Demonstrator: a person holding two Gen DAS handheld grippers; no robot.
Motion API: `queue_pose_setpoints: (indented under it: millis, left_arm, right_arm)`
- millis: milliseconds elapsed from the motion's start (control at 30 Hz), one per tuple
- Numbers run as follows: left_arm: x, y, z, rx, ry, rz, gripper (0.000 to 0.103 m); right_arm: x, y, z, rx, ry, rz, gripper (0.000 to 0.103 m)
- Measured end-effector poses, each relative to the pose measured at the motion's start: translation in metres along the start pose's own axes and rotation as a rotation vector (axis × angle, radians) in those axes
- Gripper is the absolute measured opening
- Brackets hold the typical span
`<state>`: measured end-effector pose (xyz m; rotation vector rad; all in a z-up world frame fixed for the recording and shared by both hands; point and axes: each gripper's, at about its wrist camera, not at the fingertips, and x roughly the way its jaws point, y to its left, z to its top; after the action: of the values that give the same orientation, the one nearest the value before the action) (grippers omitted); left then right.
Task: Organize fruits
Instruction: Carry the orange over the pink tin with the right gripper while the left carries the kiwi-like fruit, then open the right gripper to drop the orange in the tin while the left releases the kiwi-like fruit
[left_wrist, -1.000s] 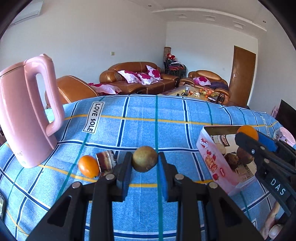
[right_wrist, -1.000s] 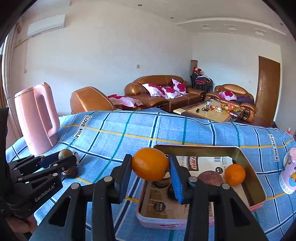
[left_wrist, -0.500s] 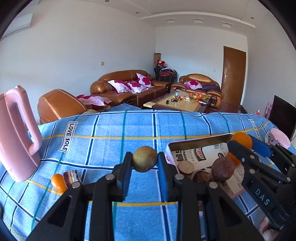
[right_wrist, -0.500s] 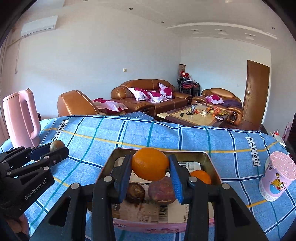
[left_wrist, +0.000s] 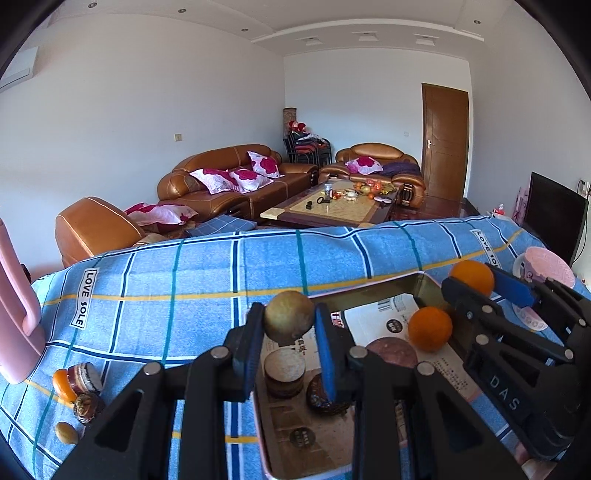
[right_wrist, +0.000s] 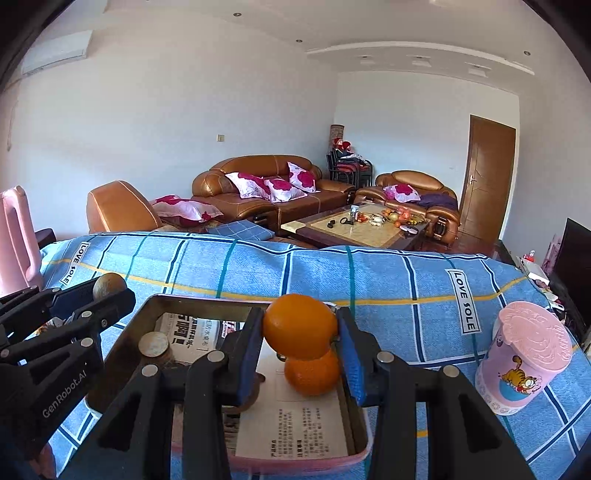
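Both grippers are holding fruit over the tray.

The left gripper (left_wrist: 289, 334) is clamping a round brownish fruit (left_wrist: 288, 321); the right gripper (right_wrist: 300, 341) is clamping a smooth orange (right_wrist: 298, 326). Below the fingers, the paper-lined tray (right_wrist: 147, 314) is containing a second orange (right_wrist: 312, 373); a pink cup (right_wrist: 524, 360) is standing right.

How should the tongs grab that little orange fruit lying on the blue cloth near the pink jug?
Grip the small orange fruit across its round middle, coming from above. A striped brown item presses against its right side and a dark fruit sits just in front, so a sideways approach would probably bump them. Both tongs are full now, so one needs emptying first.
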<state>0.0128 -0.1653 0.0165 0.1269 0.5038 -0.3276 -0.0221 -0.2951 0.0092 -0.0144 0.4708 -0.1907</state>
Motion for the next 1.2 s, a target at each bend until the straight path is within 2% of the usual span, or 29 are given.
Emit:
queue_pose_setpoints:
  millis: [200, 500, 700, 1033, 1167, 1200]
  left_arm:
    - [0.010, -0.011, -0.003, 0.022, 0.006, 0.015, 0.029]
    - [0.021, -0.010, -0.012, 0.024, 0.062, -0.010, 0.029]
    - [0.019, -0.012, -0.013, 0.032, 0.061, -0.008, 0.029]
    - [0.018, -0.013, -0.013, 0.035, 0.052, 0.015, 0.031]
    - [0.017, -0.007, -0.013, 0.011, 0.049, 0.037, 0.042]
    - [0.016, -0.005, -0.013, 0.000, 0.044, 0.045, 0.050]
  right_arm:
    - [0.012, -0.010, -0.003, 0.014, 0.041, 0.003, 0.042]
    - [0.025, 0.005, -0.010, -0.030, 0.120, 0.025, 0.042]
    - [0.032, 0.004, -0.012, -0.029, 0.158, 0.060, 0.042]
    - [0.033, 0.008, -0.015, -0.025, 0.172, 0.116, 0.043]
    - [0.034, 0.005, -0.015, -0.009, 0.176, 0.107, 0.048]
    - [0.034, 0.003, -0.015, 0.000, 0.175, 0.106, 0.049]
